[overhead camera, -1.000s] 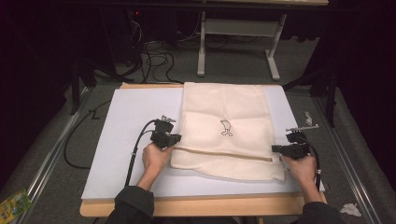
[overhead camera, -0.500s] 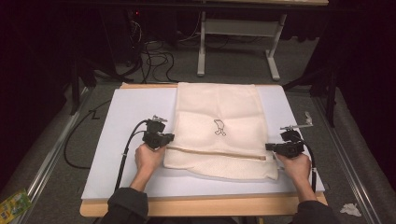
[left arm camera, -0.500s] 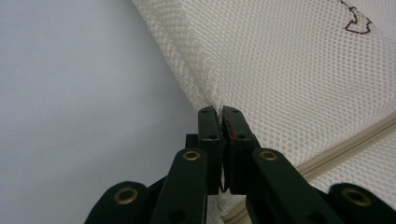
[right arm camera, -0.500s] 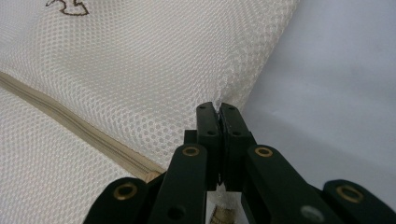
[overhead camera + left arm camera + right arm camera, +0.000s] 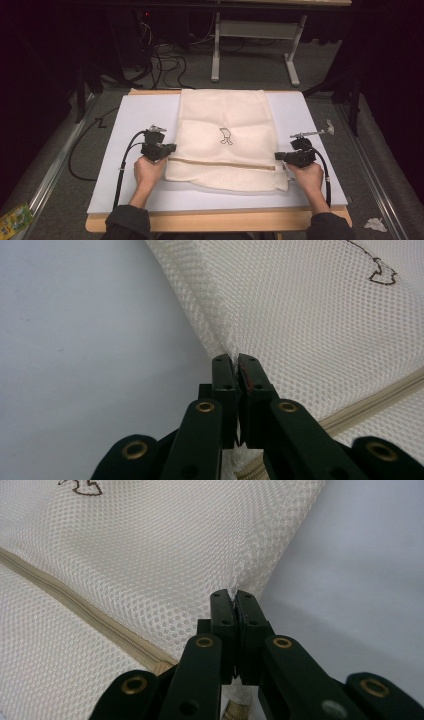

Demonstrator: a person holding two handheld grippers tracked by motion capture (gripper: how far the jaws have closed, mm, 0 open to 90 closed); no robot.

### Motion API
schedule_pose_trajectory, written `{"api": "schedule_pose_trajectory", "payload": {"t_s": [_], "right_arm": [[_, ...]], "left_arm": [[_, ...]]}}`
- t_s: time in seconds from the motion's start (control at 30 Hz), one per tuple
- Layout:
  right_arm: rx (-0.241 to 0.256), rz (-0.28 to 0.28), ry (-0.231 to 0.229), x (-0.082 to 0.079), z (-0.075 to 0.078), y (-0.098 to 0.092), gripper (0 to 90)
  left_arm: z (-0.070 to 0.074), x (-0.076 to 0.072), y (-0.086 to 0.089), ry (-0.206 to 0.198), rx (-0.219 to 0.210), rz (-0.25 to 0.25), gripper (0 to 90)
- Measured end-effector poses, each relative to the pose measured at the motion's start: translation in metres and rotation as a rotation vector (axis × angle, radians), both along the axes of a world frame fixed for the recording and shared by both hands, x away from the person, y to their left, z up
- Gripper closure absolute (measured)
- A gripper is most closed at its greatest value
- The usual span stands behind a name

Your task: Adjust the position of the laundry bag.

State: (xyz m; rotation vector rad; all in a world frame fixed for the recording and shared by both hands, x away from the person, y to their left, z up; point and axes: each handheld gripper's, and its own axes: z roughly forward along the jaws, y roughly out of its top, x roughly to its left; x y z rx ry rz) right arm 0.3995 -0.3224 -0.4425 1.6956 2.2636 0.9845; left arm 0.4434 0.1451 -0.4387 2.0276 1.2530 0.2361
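A cream mesh bag [image 5: 225, 140] with a small brown emblem [image 5: 225, 136] and a tan zipper [image 5: 220, 162] lies flat on the white board [image 5: 125, 130]. My left gripper [image 5: 170, 148] pinches the bag's left edge just above the zipper; in the left gripper view the jaws are shut on the mesh edge [image 5: 220, 347] beside my left gripper [image 5: 235, 358]. My right gripper [image 5: 278, 156] holds the bag's right edge at the zipper's end. In the right gripper view my right gripper [image 5: 234, 594] is shut on the mesh [image 5: 150, 555], with the zipper [image 5: 75, 605] running left.
The white board rests on a wooden table [image 5: 220, 220] whose front edge is near the person's sleeves. Black cables [image 5: 122, 165] trail from both grippers. Beyond the board lie floor cables [image 5: 165, 60] and a white table frame [image 5: 255, 35]. Crumpled paper [image 5: 375, 224] lies at bottom right.
Both grippers have pulled the bag toward the person and slightly left. The bag's lower part now lies flatter, with more of the zipper side drawn out toward the front.
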Motion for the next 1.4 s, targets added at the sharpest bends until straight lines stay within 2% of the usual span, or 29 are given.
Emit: {"api": "schedule_pose_trajectory", "payload": {"t_s": [0.27,0.53,0.8,1.1,1.2,1.4], "right_arm": [[0.013,0.025,0.0,0.003,-0.002,0.013,89.8],[0.017,0.038,-0.006,0.002,-0.002,0.021,89.8],[0.022,0.053,-0.014,0.0,-0.003,0.028,89.6],[0.021,0.047,-0.011,-0.002,-0.007,0.03,88.9],[0.017,0.045,-0.013,-0.002,-0.006,0.03,88.8],[0.011,0.04,-0.02,-0.002,-0.008,0.03,88.8]], "left_arm": [[-0.003,-0.005,0.013,0.0,-0.002,0.017,87.4],[-0.007,-0.012,0.022,-0.01,0.016,0.026,87.1],[-0.011,-0.018,0.03,-0.019,0.005,0.045,86.6],[-0.015,-0.021,0.031,-0.021,0.018,0.047,84.6],[-0.016,-0.022,0.03,-0.034,0.028,0.038,84.1],[-0.017,-0.022,0.03,-0.032,0.022,0.035,84.3]]}}
